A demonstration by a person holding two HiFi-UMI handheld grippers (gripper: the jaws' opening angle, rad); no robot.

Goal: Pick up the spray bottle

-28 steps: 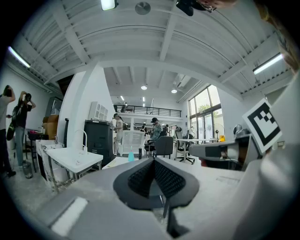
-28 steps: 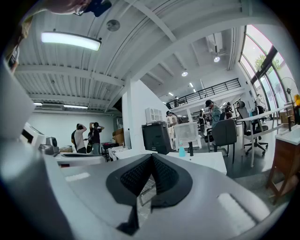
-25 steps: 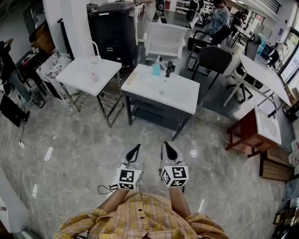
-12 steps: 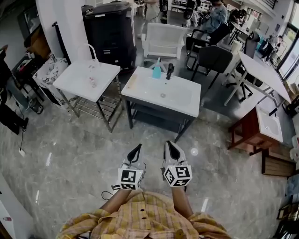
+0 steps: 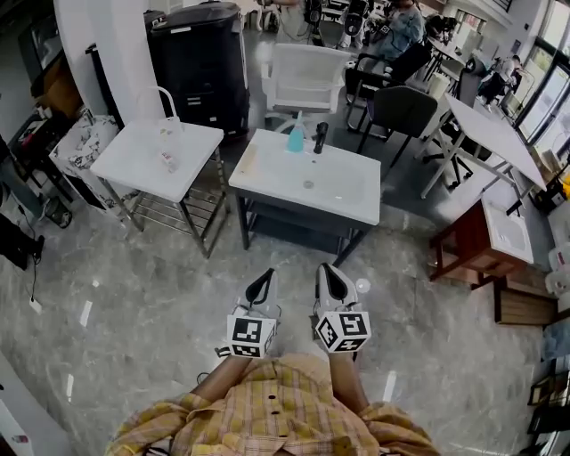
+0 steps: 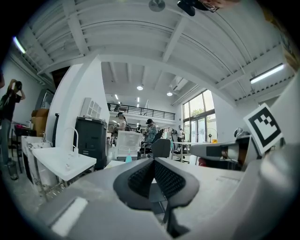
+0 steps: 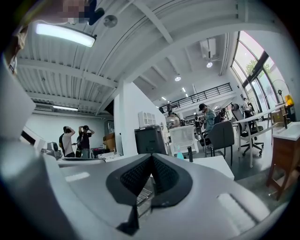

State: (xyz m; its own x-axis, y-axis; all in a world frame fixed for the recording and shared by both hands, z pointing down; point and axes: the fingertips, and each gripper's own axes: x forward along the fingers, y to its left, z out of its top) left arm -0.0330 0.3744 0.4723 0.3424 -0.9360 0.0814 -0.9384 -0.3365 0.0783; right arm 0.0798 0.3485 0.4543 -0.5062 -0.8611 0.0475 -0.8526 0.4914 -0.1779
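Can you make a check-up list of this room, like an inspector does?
Surface: white sink counter, mostly bare.
Job's things: blue spray bottle upright at the counter's back edge, beside the black tap.
Clutter: small bits on the second white basin.
Grippers: left gripper and right gripper both shut, empty, well short of the bottle.
Cables: thin cord on floor, far left.
Surroundings: black cabinet, white chair, black office chair, people behind.

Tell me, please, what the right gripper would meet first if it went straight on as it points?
The right gripper would probably meet the white sink unit first; the way to it looks free.
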